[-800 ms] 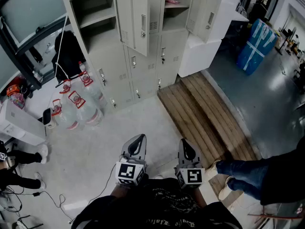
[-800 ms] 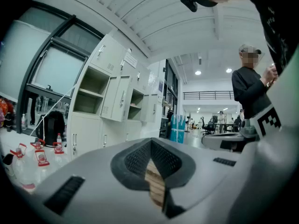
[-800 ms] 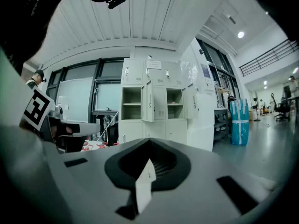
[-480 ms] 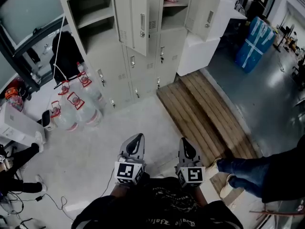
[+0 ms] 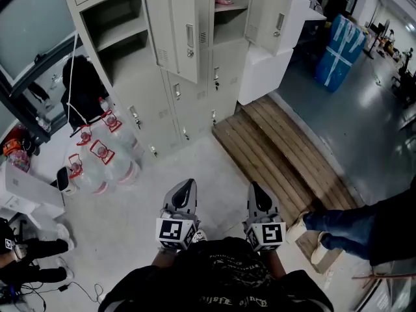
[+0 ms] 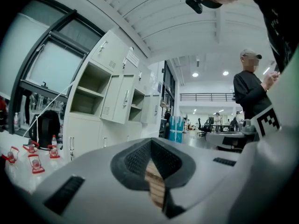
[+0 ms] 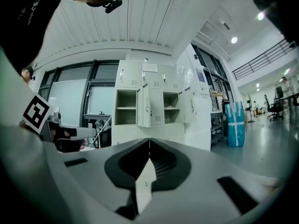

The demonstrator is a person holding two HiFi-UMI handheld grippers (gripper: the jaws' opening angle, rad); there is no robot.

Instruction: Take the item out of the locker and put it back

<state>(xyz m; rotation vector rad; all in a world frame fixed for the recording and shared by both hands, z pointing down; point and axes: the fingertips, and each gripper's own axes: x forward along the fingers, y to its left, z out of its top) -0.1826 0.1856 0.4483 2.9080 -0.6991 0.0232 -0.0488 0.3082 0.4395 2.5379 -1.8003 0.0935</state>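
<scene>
**Task not started: item on its shelf, both grippers empty**

Head view: lockers (image 5: 195,90) run across the top of the frame, several doors swung open. A small pink item (image 5: 223,2) lies on a shelf in the open compartment at top centre. I take that as the task's thing, but it's too small to say what it is. Left gripper (image 5: 186,188) and right gripper (image 5: 255,190) sit side by side at lower centre, pointing toward the lockers and well apart from them. Bare floor lies between, with a wooden pallet (image 5: 279,155) at right and water bottles (image 5: 97,164) at left.

Left gripper view: jaws together at the tips, nothing clamped. Only pallet wood shows through the slit behind them. Lockers at centre left, far off.

Right gripper view: jaws together, nothing between them. Open lockers sit dead centre above the jaws. The item can't be made out here.

Judgement: nothing done yet. Left to do: close the distance, open one gripper, grip the item, pull it out, set it back on the shelf
</scene>
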